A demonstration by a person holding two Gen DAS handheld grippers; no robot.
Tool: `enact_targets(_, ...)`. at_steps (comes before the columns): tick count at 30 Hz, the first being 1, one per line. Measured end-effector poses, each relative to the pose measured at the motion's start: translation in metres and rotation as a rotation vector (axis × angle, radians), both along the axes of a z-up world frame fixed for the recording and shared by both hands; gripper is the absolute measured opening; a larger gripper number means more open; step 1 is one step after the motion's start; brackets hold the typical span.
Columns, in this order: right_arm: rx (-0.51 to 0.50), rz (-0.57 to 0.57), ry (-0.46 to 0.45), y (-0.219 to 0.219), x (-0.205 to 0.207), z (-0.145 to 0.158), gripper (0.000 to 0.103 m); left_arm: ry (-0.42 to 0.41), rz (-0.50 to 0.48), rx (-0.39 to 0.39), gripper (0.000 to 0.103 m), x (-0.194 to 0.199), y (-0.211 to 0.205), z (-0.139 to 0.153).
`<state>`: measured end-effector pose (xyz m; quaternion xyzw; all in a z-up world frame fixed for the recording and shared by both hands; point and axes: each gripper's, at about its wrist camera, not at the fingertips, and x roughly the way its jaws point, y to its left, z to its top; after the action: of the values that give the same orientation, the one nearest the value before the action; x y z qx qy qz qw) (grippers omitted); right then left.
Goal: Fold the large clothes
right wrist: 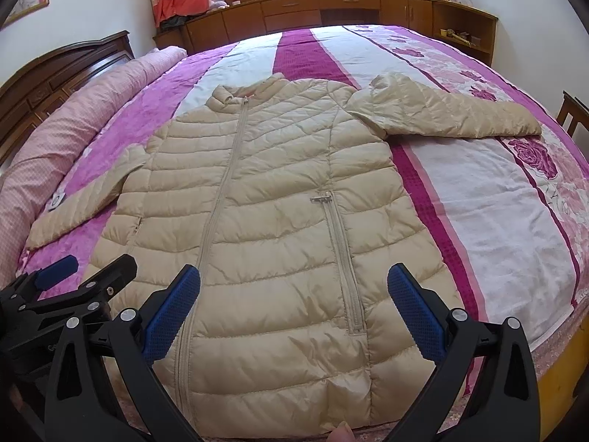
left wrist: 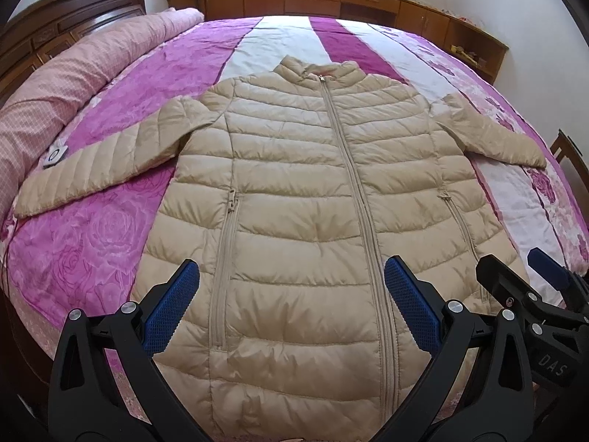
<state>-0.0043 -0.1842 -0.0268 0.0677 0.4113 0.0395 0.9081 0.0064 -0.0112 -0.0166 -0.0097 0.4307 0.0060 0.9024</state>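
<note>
A beige quilted puffer jacket [left wrist: 305,191] [right wrist: 265,199] lies flat on the bed, front up, zipped, collar toward the far side and both sleeves spread outward. My left gripper [left wrist: 292,276] hovers open above the jacket's lower left half, with nothing between its blue pads. My right gripper [right wrist: 294,280] hangs open over the lower right half, near the pocket zipper [right wrist: 340,243]. Each gripper shows in the other's view: the right one [left wrist: 522,269] at the right edge, the left one [right wrist: 92,269] at the lower left.
The bed wears a pink, purple and white rose-patterned cover [left wrist: 110,228] [right wrist: 497,221]. A rolled pink quilt [left wrist: 55,84] lies along the left side by a dark wooden headboard [left wrist: 66,18]. Wooden cabinets [right wrist: 331,7] line the far wall under a window. A chair [right wrist: 574,114] stands at the right.
</note>
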Motion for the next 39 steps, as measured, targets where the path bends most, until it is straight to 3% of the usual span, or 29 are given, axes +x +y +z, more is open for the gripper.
enact_targets(39,-0.023,-0.01,0.011,0.0001,-0.0013,-0.0031,0.098,0.017,0.014,0.026,0.1,-0.0002,-0.0003,-0.0037)
